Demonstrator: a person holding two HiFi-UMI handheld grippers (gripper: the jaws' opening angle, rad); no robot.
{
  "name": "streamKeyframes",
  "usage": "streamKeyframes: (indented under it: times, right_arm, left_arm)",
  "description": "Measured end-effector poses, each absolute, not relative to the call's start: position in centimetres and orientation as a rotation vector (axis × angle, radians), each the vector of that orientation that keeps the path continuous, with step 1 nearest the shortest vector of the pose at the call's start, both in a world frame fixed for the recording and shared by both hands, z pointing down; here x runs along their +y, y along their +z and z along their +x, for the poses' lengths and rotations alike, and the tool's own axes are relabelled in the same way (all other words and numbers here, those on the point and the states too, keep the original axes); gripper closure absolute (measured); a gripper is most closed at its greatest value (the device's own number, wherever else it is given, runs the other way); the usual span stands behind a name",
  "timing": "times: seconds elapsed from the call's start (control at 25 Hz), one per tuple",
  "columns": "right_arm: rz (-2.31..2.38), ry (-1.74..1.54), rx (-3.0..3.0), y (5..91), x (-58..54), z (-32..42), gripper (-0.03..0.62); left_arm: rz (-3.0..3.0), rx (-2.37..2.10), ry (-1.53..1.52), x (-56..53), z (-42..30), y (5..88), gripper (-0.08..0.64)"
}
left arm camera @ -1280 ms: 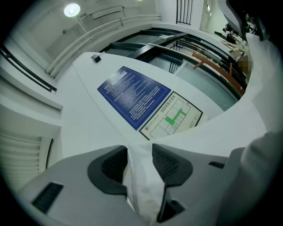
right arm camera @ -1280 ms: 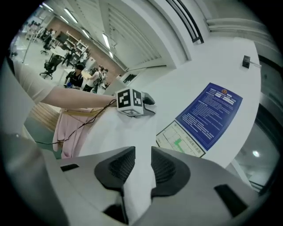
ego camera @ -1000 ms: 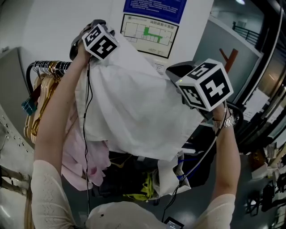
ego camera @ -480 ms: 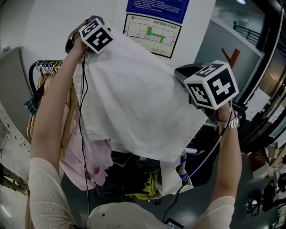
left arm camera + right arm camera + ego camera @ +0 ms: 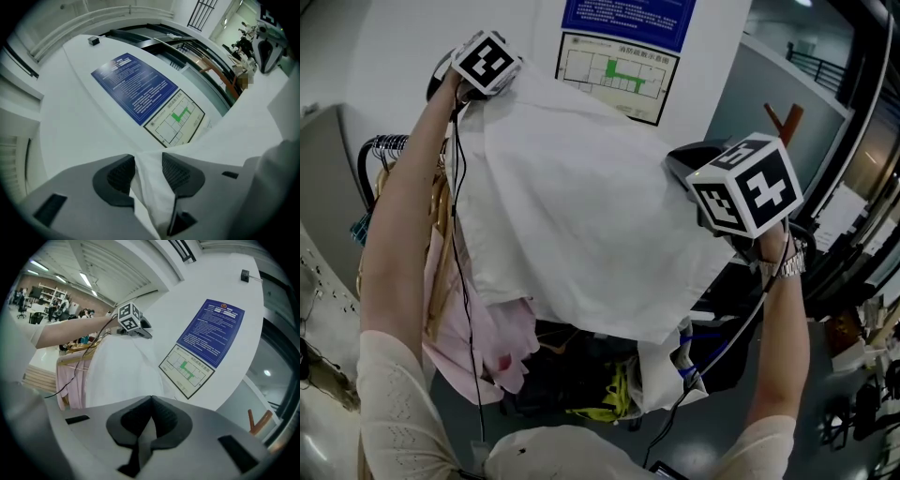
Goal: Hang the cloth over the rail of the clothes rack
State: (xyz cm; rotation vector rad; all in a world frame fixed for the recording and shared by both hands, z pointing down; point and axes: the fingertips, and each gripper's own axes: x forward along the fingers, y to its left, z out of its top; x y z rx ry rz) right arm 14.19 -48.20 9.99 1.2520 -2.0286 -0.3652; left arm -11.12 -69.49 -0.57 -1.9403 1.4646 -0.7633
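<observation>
A large white cloth [image 5: 581, 206] is held spread in the air between both grippers, in front of a white wall. My left gripper [image 5: 508, 82] is raised at the upper left and is shut on the cloth's left corner; a fold of cloth [image 5: 152, 187] sits pinched between its pads [image 5: 123, 174]. My right gripper [image 5: 675, 169] is lower, at the right, with its jaws closed tip to tip on the cloth's right edge [image 5: 151, 401]. The clothes rack rail [image 5: 380, 145] shows at the left, below the left arm and partly hidden by it.
Wooden hangers [image 5: 441, 272] and a pink garment [image 5: 487, 337] hang on the rack under the cloth. A framed floor plan [image 5: 619, 61] and a blue notice [image 5: 623, 14] are on the wall behind. Dark clutter and a yellow item [image 5: 605, 394] lie low in the middle.
My left gripper has risen and moved toward the upper left with its corner, drawing the cloth wider and flatter. The right gripper has barely moved.
</observation>
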Motion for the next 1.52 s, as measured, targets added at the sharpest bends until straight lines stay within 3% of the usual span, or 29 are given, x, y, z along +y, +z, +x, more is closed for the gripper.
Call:
streamKeyframes:
  times: [0.84,1.12,1.52]
  right_arm:
    - [1.260,-0.306,-2.026,10.2,-49.3,14.4,0.577]
    - [1.319,-0.247,-1.975,10.4,-49.7,16.3,0.577]
    - [1.420,-0.248,-1.914,9.4,-50.3,16.2,0.577]
  left_arm:
    - [-2.357,0.957,-0.727,-59.3,-18.9,-0.8,0.388]
    - [-2.184,1.187,-0.758,-57.8,-26.4,-1.2,0.383]
    - [-2.005,1.063,-0.601,-49.6,-17.6,0.7,0.383]
